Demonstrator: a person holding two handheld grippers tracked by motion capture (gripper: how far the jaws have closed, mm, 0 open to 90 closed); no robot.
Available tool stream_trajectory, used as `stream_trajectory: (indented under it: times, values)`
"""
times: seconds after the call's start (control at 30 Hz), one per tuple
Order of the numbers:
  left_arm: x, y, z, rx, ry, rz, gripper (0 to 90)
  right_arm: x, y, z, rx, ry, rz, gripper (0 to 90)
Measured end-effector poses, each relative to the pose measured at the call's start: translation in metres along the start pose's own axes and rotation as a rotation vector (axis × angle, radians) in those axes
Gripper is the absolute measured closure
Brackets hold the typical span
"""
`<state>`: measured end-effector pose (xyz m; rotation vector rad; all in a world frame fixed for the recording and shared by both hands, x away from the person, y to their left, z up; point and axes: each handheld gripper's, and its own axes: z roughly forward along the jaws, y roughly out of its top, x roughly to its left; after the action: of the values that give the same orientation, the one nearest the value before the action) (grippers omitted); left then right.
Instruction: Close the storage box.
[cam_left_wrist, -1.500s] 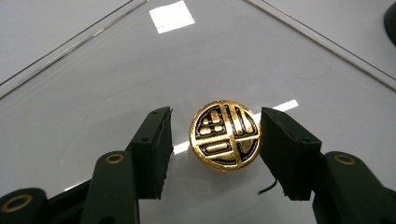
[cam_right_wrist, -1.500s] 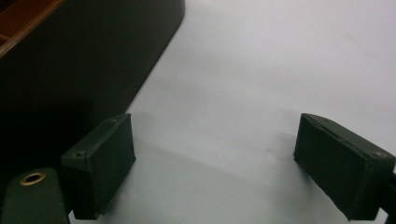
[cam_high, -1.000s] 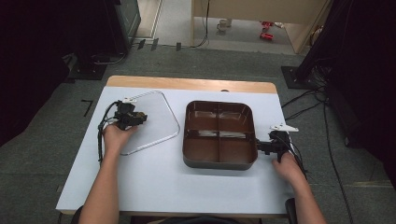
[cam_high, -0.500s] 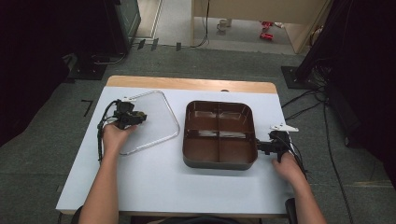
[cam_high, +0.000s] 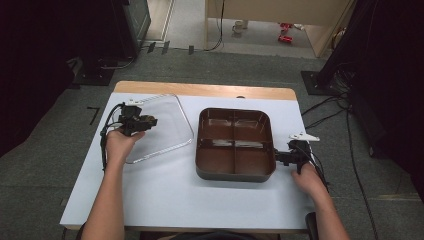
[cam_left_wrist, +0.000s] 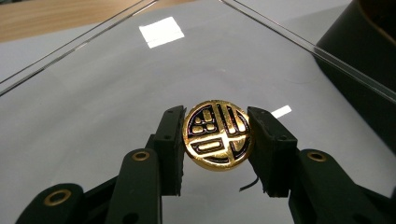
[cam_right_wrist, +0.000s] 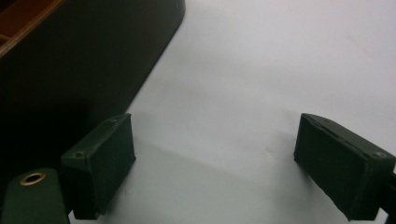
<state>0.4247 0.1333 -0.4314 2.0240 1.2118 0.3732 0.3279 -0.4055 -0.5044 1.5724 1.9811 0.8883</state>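
My left forearm reaches up the left side of the white table (cam_high: 165, 195), the hand wrapped round my left gripper (cam_high: 141, 121), which points across the clear lid (cam_high: 165, 130) toward the brown tray (cam_high: 235, 172). In the left gripper view its two black jaws are clamped on the gold knob (cam_left_wrist: 218, 134), a round medallion with a dark inlaid pattern that stands on the middle of the lid; each pad presses one side of the knob, with the glossy lid surface spreading out behind it and the tray's dark wall at the upper right. From the high view, the lid lies left of the tray, its near right corner just beside the tray's left wall. My right forearm comes in low at the right, the hand holding my right gripper (cam_high: 280, 156) level, aimed at the tray's near right corner. In the right gripper view its jaws stand wide apart with bare table between them, gripping nothing, the left jaw close beside the tray's dark outer wall
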Motion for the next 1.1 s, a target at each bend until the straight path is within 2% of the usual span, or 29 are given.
stream_trajectory:
  times: [0.03, 0.27, 0.37, 0.7, 0.77, 0.87, 1.1]
  values:
    - [-0.001, 0.002, -0.003, -0.004, -0.001, 0.009, 59.3, 0.000, 0.000, 0.000, 0.000, 0.000, 0.000, 11.8]
    - [-0.010, 0.011, -0.015, -0.024, -0.029, -0.001, 59.3, 0.000, 0.000, 0.000, 0.000, 0.000, -0.001, 11.8]
    - [-0.016, 0.016, -0.020, -0.027, -0.035, 0.013, 59.3, 0.000, 0.000, 0.000, 0.000, 0.000, -0.001, 11.8]
    - [-0.044, 0.032, -0.030, -0.061, -0.060, 0.050, 59.3, 0.000, 0.000, 0.000, 0.000, 0.000, -0.001, 11.8]
    - [-0.052, 0.036, -0.032, -0.072, -0.077, 0.064, 59.3, 0.000, 0.000, 0.000, 0.000, 0.000, -0.001, 11.8]
    - [-0.057, 0.038, -0.033, -0.075, -0.085, 0.072, 59.3, 0.000, 0.000, 0.000, 0.000, 0.000, -0.001, 11.8]
    - [-0.076, 0.045, -0.034, -0.073, -0.133, 0.086, 59.3, 0.000, 0.000, 0.000, 0.002, 0.000, -0.001, 11.8]
